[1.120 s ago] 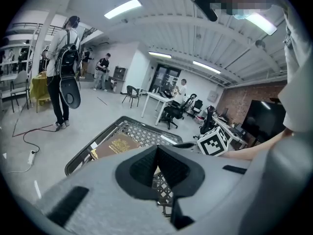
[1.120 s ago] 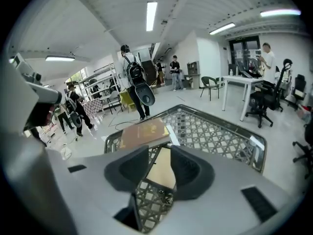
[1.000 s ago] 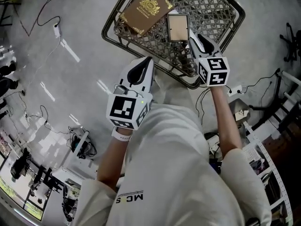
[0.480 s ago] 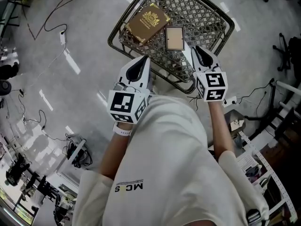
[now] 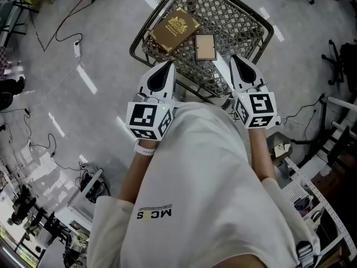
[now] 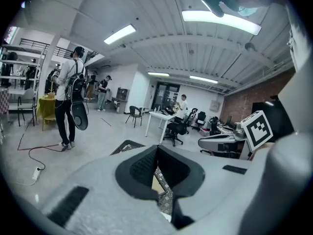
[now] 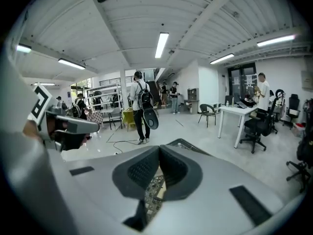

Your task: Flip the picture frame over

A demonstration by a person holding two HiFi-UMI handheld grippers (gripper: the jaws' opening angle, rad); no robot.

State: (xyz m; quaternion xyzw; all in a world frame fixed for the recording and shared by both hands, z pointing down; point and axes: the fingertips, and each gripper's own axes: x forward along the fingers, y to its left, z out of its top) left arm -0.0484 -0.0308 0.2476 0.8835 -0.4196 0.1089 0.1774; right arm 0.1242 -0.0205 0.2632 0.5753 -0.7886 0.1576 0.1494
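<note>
The picture frame (image 5: 205, 47) lies flat on a dark wire-mesh table (image 5: 245, 21), showing a plain tan face. It sits just right of a brown book with gold print (image 5: 175, 28). My left gripper (image 5: 165, 66) hangs shut and empty above the table's near edge, short of the book. My right gripper (image 5: 234, 59) is also shut on nothing, below and to the right of the frame and clear of it. In the left gripper view the pads (image 6: 157, 148) meet at their tips, with mesh below them. In the right gripper view the pads (image 7: 159, 150) meet as well.
Cables and a power strip (image 5: 76, 49) lie on the grey floor to the left. A white rack (image 5: 329, 172) and a cable tangle stand at the right. A person with a backpack (image 6: 66, 99), a white desk (image 6: 157, 119) and office chairs fill the room beyond.
Both grippers have risen toward the camera and back from the table. The right gripper's tip has left the frame's right edge. The frame and book have not shifted on the mesh.
</note>
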